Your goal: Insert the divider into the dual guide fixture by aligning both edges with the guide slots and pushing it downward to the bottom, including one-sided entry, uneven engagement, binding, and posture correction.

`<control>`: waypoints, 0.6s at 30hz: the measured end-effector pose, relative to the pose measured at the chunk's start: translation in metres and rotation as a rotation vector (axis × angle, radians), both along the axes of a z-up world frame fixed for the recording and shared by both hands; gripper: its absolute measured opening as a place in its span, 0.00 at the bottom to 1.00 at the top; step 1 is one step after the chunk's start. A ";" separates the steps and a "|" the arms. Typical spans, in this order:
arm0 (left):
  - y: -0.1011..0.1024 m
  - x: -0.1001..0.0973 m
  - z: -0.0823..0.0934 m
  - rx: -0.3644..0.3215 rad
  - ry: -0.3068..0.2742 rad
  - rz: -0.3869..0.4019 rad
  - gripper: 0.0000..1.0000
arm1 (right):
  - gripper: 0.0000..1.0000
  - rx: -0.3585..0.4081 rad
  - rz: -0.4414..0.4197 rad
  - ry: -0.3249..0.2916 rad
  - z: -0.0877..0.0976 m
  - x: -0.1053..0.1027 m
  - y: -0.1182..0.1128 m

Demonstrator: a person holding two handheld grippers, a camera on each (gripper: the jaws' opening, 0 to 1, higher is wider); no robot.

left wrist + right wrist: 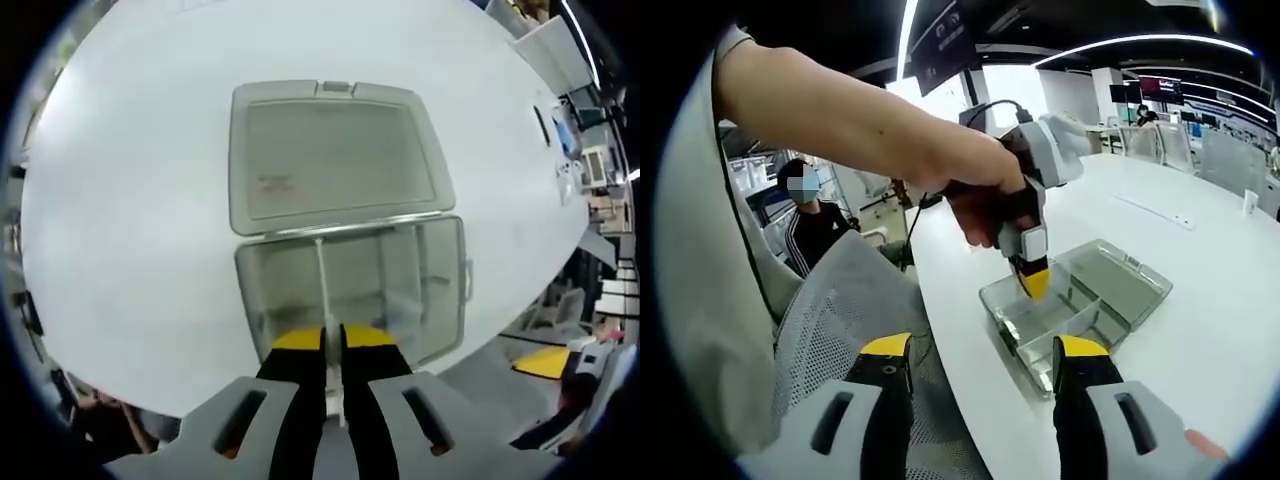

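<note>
- We see the left gripper point(333, 345) clamped on the thin clear divider point(322, 290), which runs toward 12 o'clock, down into the clear box point(450, 290) on the white table point(130, 230).
- The box's lid point(335, 155) lies open beyond.
- Our right gripper point(985, 365) hangs spread, holding nothing, with the box at 1 o'clock.

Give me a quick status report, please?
Left tool shut on divider, over the open clear box. Right tool open, empty, back from the table. Nothing in the way.
</note>
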State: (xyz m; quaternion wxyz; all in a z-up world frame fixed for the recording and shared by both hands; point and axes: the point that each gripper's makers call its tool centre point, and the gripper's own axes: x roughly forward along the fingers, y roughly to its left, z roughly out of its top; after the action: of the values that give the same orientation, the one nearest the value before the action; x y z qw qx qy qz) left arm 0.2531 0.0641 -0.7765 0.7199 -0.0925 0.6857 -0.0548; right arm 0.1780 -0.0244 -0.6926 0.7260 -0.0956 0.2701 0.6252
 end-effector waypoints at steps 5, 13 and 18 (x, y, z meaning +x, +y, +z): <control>0.000 -0.001 -0.002 0.010 0.000 -0.014 0.01 | 0.52 0.003 -0.001 0.001 0.001 0.000 0.000; 0.001 0.000 -0.003 0.013 -0.002 -0.015 0.01 | 0.52 -0.001 -0.005 0.002 0.000 0.000 -0.002; -0.001 -0.001 -0.002 0.012 -0.001 -0.019 0.01 | 0.52 -0.001 -0.006 0.003 0.000 0.000 -0.002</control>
State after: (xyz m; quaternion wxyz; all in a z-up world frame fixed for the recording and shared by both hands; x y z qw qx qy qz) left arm 0.2521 0.0630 -0.7784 0.7201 -0.0815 0.6867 -0.0576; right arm 0.1783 -0.0263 -0.6925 0.7274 -0.0946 0.2718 0.6230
